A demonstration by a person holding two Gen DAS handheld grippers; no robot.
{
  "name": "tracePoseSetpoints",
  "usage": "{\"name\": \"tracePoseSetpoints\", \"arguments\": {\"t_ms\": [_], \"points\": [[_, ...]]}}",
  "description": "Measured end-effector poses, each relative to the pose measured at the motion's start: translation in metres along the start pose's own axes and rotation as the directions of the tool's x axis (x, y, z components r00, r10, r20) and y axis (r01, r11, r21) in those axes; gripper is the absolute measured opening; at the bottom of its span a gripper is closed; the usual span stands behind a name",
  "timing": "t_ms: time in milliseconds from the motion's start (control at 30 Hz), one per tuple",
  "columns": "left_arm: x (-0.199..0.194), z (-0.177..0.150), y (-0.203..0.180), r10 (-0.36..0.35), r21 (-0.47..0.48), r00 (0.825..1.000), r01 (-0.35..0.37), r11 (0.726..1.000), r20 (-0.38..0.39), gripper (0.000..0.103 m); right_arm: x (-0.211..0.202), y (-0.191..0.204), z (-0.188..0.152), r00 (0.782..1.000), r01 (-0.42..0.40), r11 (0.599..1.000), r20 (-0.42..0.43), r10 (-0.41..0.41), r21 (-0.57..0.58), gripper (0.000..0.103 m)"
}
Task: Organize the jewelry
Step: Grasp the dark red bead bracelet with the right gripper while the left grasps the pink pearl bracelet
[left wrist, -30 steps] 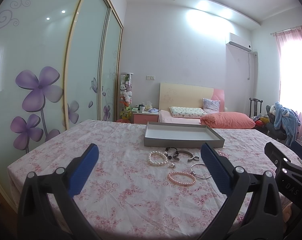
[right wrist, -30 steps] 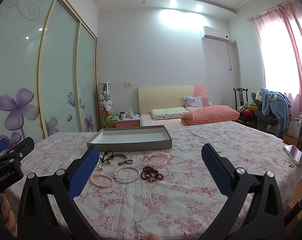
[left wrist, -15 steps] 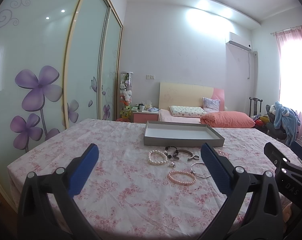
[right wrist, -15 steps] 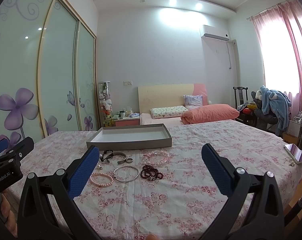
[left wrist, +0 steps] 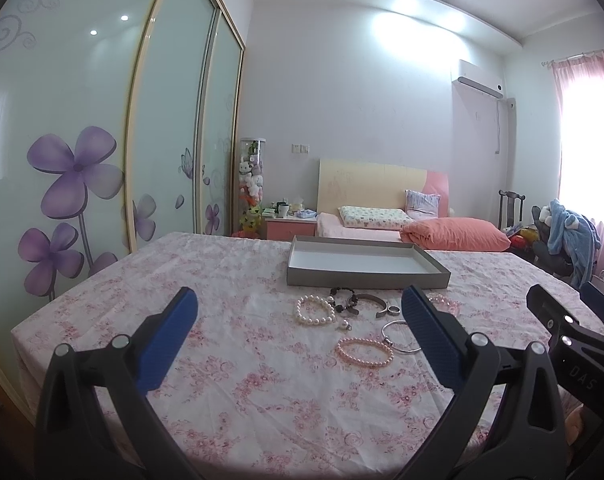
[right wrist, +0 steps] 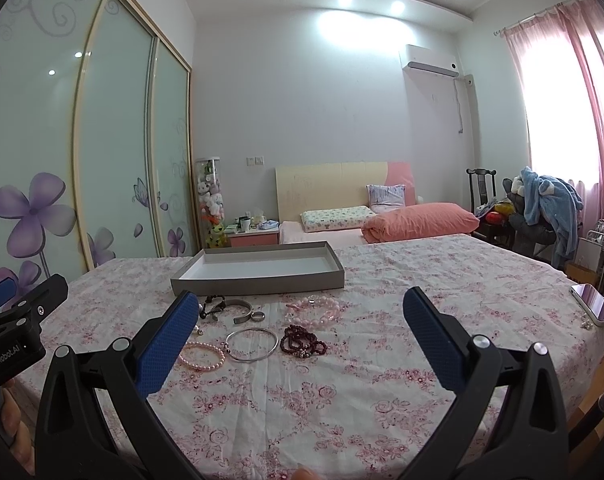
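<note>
I hold my left gripper [left wrist: 298, 312] and right gripper [right wrist: 300, 314] level and low over the flower-print table [right wrist: 421, 320], side by side, both spread wide and grasping nothing. Ahead lie the pink pearl bracelet [right wrist: 202, 355], silver bangle [right wrist: 252, 344], dark red beads [right wrist: 302, 342] and white pearl bracelet [left wrist: 315, 311], just before the grey tray [right wrist: 258, 283]

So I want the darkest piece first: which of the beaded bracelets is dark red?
The dark red bead bracelet, bunched in a heap right of the silver bangle; the other beaded ones are white or pink.
</note>
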State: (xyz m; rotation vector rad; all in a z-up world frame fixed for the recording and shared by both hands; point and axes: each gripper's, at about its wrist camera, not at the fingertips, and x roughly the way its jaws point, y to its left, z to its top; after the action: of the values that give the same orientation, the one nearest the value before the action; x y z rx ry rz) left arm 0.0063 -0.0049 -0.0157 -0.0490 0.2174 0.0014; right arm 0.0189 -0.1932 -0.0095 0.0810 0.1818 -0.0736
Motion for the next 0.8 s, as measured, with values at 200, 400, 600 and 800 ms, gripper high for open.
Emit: {"name": "tracePoseSetpoints", "arguments": {"t_ms": [200, 400, 600, 800], "points": [[0.01, 0.001, -0.002, -0.002, 0.0, 0.999, 0.002, 1.0, -0.04, 0.099, 0.008, 0.0, -0.001, 0.999, 0.001, 1.0, -0.041, -0.001, 0.002, 0.101], [0.037, 0.001, -0.002, -0.008, 0.003, 0.993, 0.008, 1.0, -0.119, 0.099, 0.029, -0.001, -0.003, 0.992, 0.014, 1.0, -0.122, -0.013, 0.003, 0.101], [0.072, -0.001, -0.009, -0.029, 0.035, 0.974, 0.038, 0.999, -0.225, 0.099, 0.066, -0.002, -0.01, 0.967, -0.005, 1.0, -0.253, 0.01, 0.017, 0.101], [0.121, -0.008, -0.017, -0.055, 0.071, 0.927, 0.088, 0.994, -0.371, 0.099, 0.111, -0.008, -0.013, 0.909, -0.009, 1.0, -0.417, 0.019, 0.026, 0.097]]}}
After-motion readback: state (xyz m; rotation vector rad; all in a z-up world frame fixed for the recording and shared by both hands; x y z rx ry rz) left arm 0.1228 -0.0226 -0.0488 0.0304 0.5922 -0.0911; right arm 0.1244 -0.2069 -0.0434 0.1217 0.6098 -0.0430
